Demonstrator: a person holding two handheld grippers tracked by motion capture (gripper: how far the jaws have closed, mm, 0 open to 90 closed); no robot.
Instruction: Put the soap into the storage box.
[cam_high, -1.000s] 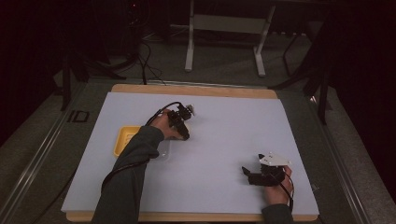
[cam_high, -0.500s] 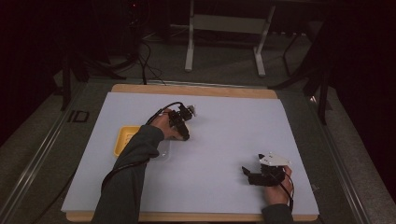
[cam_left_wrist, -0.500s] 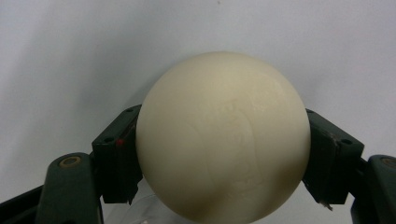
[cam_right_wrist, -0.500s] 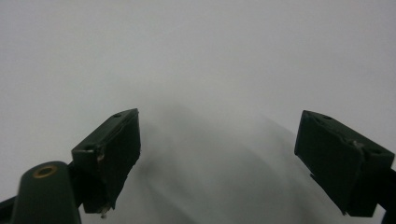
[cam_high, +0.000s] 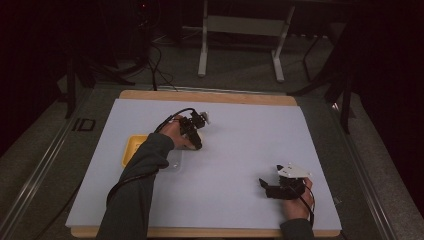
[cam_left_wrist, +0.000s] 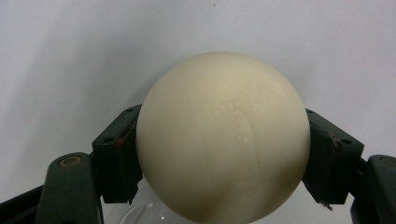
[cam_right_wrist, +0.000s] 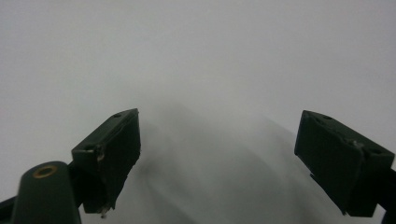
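- The table (cam_high: 240, 210) carried a pale sheet with a wooden rim showing at its far and near edges.
- My left sleeve (cam_high: 135, 190) ran up from the near edge, left of the middle.
- A yellow tray (cam_high: 131, 149) lay towards the left edge, partly under that sleeve.
- My left gripper (cam_high: 194, 131) sat left of the table's middle, just right of the tray; its jaws pinched a cream ball (cam_left_wrist: 223, 142) from both sides.
- My right gripper (cam_high: 272, 187) rested near the near-right corner, well apart from the left one, with its grey plate on top; in the right gripper view its jaws (cam_right_wrist: 217, 163) stood spread wide over bare sheet.
- Something clear and rounded (cam_left_wrist: 144, 212) showed below the ball between the left jaws; I could not tell what it was.
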